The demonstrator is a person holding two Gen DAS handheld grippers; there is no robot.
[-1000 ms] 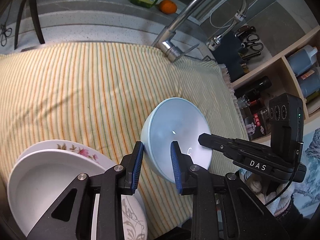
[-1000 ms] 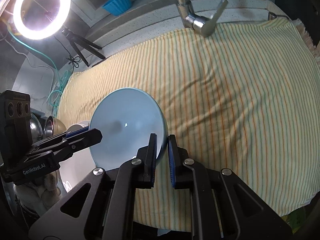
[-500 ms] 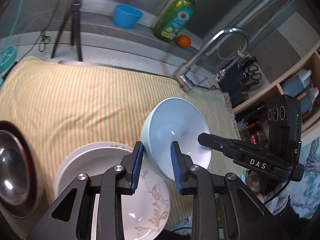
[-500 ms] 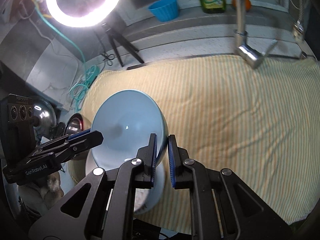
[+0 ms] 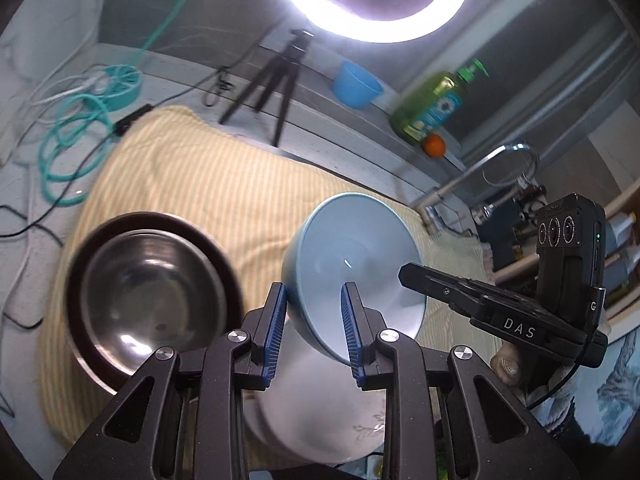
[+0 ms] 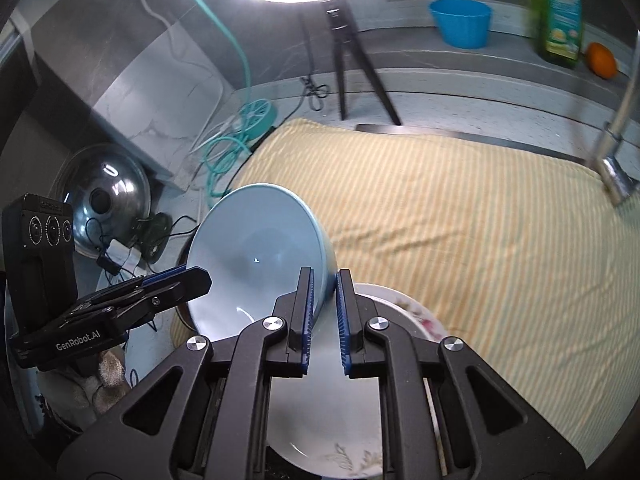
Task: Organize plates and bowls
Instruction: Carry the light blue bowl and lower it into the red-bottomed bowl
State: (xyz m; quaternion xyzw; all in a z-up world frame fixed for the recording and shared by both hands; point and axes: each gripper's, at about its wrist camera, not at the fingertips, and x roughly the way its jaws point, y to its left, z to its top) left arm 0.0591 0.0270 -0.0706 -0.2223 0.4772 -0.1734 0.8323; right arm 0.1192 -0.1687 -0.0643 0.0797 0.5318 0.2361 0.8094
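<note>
Two grippers, one pale blue bowl point(image 5: 352, 276), carried tilted in the air above the white plates point(image 5: 320, 420).

The left gripper point(image 5: 313, 328) has its jaws a modest way apart, clamped across the bowl's rim and wall. The right gripper point(image 6: 323, 316) is pinched nearly closed on the opposite rim edge, so the bowl hangs between them over the striped yellow cloth point(image 6: 460, 220), with the stainless steel bowl point(image 5: 148, 300) just beside it. It looks like glazed ceramic, so I'd guess stiff, fairly weighty, slick and chippable. The rim is really the only place to grab, and opposite sides like this should stop it swinging. Set it down gently. Readable writing: "DAS" on the right gripper's body in the left view, "GenRobot.AI" on the left one in the right view. The green soap bottle point(image 6: 560, 12) label is too blurred to read.
</note>
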